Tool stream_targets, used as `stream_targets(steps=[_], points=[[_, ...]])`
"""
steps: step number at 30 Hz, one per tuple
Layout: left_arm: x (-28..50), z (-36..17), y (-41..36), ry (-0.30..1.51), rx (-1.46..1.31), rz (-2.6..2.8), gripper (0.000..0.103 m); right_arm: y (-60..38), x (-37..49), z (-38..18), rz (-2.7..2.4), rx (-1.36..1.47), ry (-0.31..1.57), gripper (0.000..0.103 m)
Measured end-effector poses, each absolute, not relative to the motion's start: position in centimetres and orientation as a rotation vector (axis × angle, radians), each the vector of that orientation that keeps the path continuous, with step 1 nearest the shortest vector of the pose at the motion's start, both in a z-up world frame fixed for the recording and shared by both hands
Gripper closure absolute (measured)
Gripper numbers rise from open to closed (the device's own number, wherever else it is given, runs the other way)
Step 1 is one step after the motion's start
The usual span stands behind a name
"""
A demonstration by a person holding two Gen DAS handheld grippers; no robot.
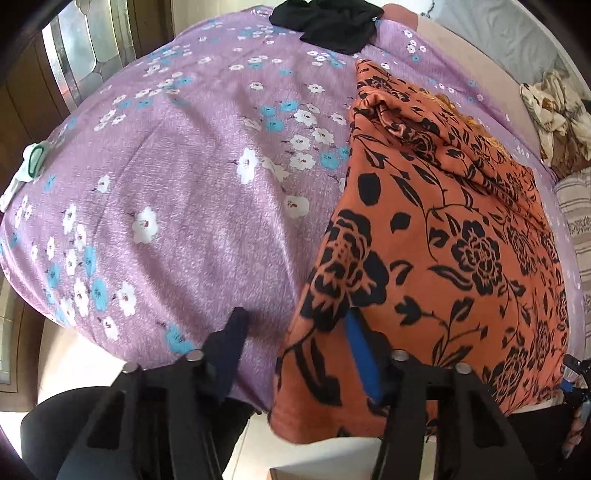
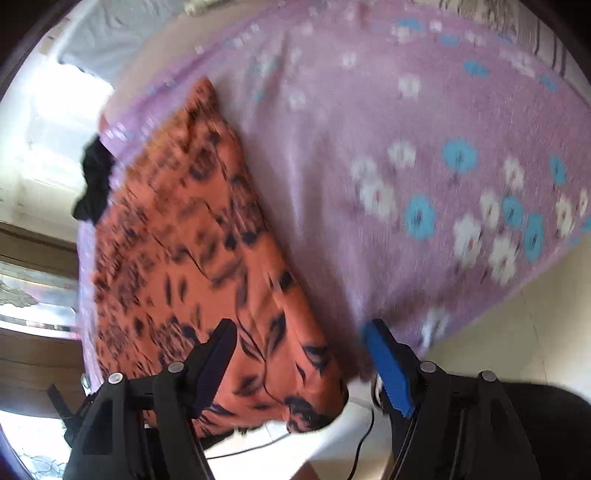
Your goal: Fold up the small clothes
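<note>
Left hand-held gripper: jaws wide; orange garment's hem drapes over its right blue finger.
Bedspread: fuzzy lilac, floral, ahead.
Black cloth: crumpled, far ahead.
Right hand-held gripper: wide, garment's soft corner between fingers.

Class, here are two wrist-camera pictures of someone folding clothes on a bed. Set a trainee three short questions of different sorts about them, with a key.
1. True or false: the orange garment hangs over the near edge of the purple bedspread.
2. Which colour is the garment at the far edge of the bedspread? A white, B black, C yellow.
3. Fill in: the left gripper and the right gripper both have their jaws ____.

Key: 1 true; 2 B; 3 open.
</note>
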State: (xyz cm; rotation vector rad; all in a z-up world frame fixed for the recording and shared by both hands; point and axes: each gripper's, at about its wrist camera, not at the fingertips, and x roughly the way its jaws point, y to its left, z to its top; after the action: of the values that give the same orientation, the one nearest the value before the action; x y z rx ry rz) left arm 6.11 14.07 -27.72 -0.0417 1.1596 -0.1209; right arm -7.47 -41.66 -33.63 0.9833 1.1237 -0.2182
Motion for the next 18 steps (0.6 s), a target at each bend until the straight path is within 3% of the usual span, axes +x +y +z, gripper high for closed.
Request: stream_targets(steps=[4, 8, 13, 17, 18], points=[[5.4, -27.7, 15.0, 1.179, -0.089, -0.138, 0.057, -40.6, -7.7, -34.0, -0.295, 0.923, 1.154, 0.047], [4.3, -27.6, 15.6, 1.206, -0.085, -0.156, 0.057, -39.5, -7.8, -33.4, -0.274, 0.829, 1.183, 0.09], [3.6, -28.3, 16.2, 1.253, -0.112, -0.131, 0.048, -39.0, -8.0, -33.2, -0.241, 0.821, 1.187, 0.093], [3.3, -28.3, 15.9, 1.227, -0.074, -0.158, 0.048, -39.0, -8.1, -33.7, -0.244, 0.86, 1.205, 0.089], [3.3, -28.5, 15.8, 1.229, -0.071, -0.165, 0.056, -38.8, -8.0, -33.6, -0.239, 0.843, 1.202, 0.089]])
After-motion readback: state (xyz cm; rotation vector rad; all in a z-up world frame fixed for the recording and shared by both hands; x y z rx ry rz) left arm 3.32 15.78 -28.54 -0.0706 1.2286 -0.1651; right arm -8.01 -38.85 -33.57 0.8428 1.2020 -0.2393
